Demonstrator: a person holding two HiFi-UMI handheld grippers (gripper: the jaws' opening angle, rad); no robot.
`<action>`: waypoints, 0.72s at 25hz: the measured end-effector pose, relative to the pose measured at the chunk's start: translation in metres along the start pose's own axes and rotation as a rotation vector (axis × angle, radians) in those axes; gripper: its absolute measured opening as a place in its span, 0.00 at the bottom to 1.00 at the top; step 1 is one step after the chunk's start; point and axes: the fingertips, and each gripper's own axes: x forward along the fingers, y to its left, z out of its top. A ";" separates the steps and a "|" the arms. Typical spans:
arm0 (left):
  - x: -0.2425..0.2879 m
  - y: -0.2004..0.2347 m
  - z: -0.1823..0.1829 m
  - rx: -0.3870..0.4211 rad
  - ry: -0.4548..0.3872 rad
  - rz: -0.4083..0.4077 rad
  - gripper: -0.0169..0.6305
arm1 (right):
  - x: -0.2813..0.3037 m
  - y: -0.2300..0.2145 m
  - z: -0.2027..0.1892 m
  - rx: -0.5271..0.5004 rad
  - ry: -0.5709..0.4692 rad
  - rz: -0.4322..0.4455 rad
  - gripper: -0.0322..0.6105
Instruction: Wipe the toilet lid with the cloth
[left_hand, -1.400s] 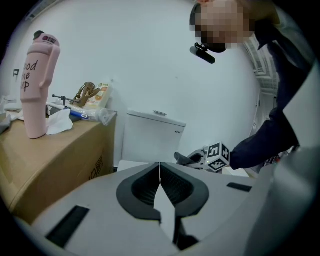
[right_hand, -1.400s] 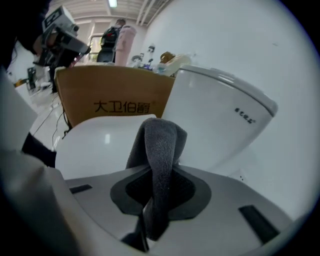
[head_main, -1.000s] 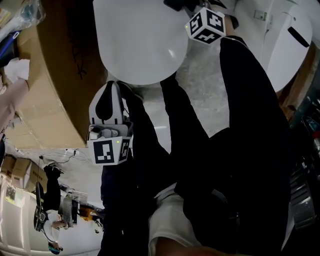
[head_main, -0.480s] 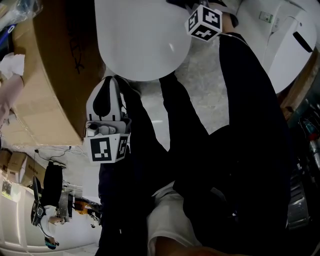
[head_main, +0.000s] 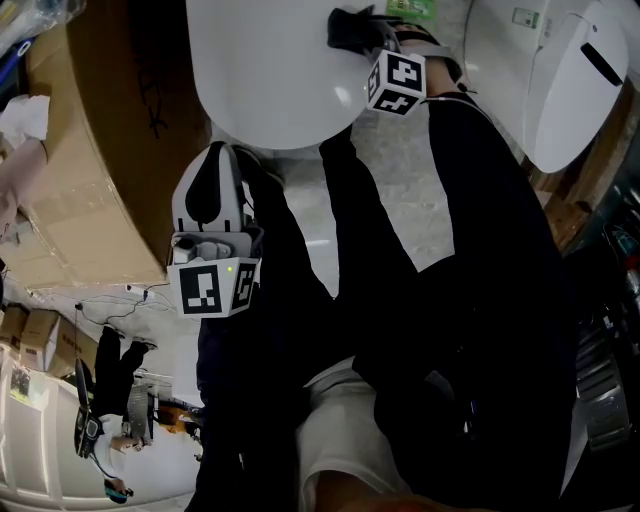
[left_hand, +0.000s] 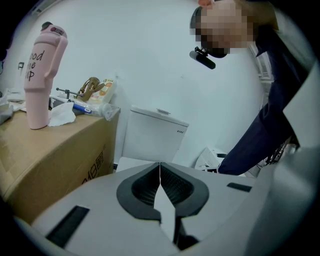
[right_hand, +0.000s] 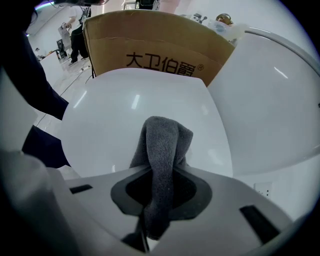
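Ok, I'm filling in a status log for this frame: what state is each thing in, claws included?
Left claw: shut, empty, held clear of the toilet.
Right claw: shut on the cloth.
Cloth: bunched, pinched, its end sticking out over the lid.
Toilet lid: down, closed.
Pink tumbler: upright on the cardboard box, cap on.
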 end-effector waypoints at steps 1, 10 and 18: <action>-0.002 -0.001 0.000 0.004 -0.001 -0.005 0.05 | -0.002 0.009 0.000 0.004 0.003 0.007 0.15; -0.019 -0.005 -0.012 0.021 0.003 -0.038 0.05 | -0.019 0.088 0.005 0.031 0.016 0.078 0.15; -0.027 -0.009 -0.008 0.047 -0.006 -0.070 0.05 | -0.034 0.163 0.011 0.000 0.010 0.152 0.15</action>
